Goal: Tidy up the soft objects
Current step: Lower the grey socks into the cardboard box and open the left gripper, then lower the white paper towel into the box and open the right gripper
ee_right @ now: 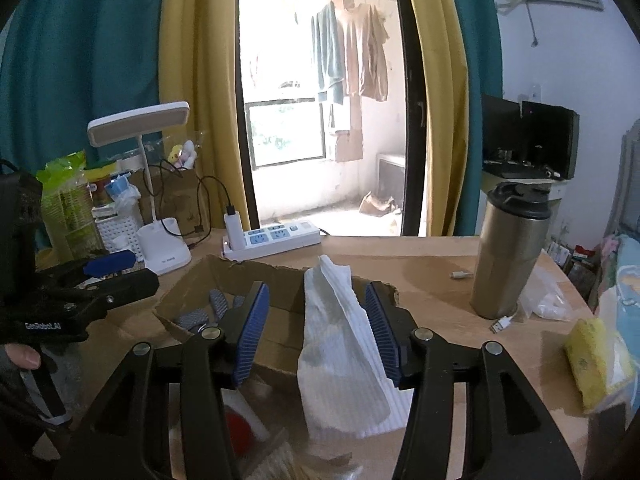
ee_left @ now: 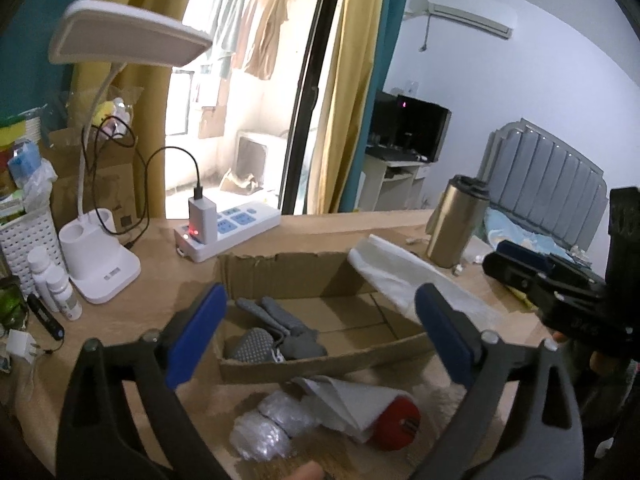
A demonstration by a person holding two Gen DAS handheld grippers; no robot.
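An open cardboard box (ee_left: 320,364) sits on the wooden desk with grey knit gloves (ee_left: 276,332) inside. A white cloth (ee_left: 400,276) is draped over the box's right edge. My left gripper (ee_left: 320,336) is open wide above the box's front edge, with nothing between its pads. In the right wrist view the white cloth (ee_right: 340,344) lies between the blue pads of my right gripper (ee_right: 318,332), which is open; the left pad stands clear of the cloth. The gloves (ee_right: 200,312) show in the box (ee_right: 240,276). Each gripper appears in the other's view: the right gripper (ee_left: 508,264) and the left gripper (ee_right: 120,274).
Before the box lie bubble wrap (ee_left: 272,428), white paper and a red item (ee_left: 396,424). A steel tumbler (ee_right: 508,256) stands to the right and a yellow sponge (ee_right: 596,364) lies near the desk's right edge. A power strip (ee_left: 228,232), a desk lamp (ee_left: 100,264) and small bottles (ee_left: 56,284) are behind and left.
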